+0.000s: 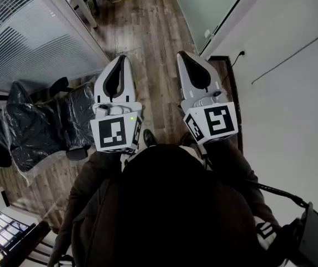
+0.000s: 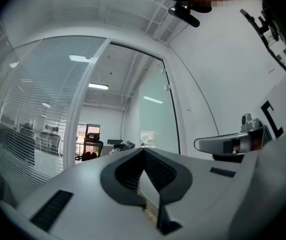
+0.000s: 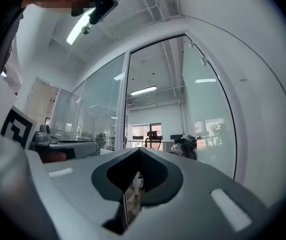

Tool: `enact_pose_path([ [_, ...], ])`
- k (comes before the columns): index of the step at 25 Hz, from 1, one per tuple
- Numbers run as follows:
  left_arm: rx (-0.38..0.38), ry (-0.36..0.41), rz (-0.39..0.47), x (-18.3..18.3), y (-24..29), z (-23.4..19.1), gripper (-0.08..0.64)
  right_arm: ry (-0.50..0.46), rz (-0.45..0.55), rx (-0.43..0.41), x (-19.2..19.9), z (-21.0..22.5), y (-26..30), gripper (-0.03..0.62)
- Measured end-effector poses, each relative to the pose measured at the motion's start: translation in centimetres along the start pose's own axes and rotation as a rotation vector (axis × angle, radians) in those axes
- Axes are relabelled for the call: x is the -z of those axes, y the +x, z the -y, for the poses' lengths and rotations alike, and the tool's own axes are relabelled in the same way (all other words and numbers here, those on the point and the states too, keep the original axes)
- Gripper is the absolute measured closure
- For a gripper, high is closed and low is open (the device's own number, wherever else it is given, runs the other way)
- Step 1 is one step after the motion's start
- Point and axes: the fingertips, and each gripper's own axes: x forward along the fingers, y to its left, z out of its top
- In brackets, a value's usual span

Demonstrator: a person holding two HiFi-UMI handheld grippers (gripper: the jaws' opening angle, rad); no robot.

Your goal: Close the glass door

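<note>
The glass door (image 1: 212, 4) stands swung open at the far right of the head view, its frosted pane against the white wall. In the gripper views the glass door (image 2: 155, 116) (image 3: 208, 119) shows right of the open doorway (image 3: 153, 116). My left gripper (image 1: 122, 57) (image 2: 144, 150) and right gripper (image 1: 181, 54) (image 3: 139, 149) are held level side by side over the wood floor, pointing at the doorway. Both are shut with nothing between the jaws, well short of the door. Neither touches it.
A glass partition with blinds (image 1: 31, 32) runs along the left. Black chairs wrapped in plastic (image 1: 42, 127) stand beside my left arm. A white wall (image 1: 292, 93) with a socket (image 1: 241, 53) closes the right side. Wood floor (image 1: 148, 26) leads through the doorway.
</note>
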Motion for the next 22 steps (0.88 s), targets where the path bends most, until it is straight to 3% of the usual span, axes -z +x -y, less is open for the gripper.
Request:
enact_pose_path([
  [8,0.018,-0.002,-0.021,1.0,2.1,-4.8,0.563,0.031,0.003,0.041,0.9,-1.2,4.4,0.591],
  [13,0.039,-0.032,-0.071,3.1,4.1,-7.4,0.563,0.016,-0.047,0.074,2.4,-1.7,7.4,0.591],
  [18,0.06,0.025,-0.095,6.3,11.7,-5.3,0.563,0.06,-0.015,0.092,5.7,5.5,11.0,0.591],
  [22,0.07,0.074,-0.104,6.2,20.3,-4.0,0.563,0.078,0.019,0.105,5.2,12.7,16.1,0.591],
])
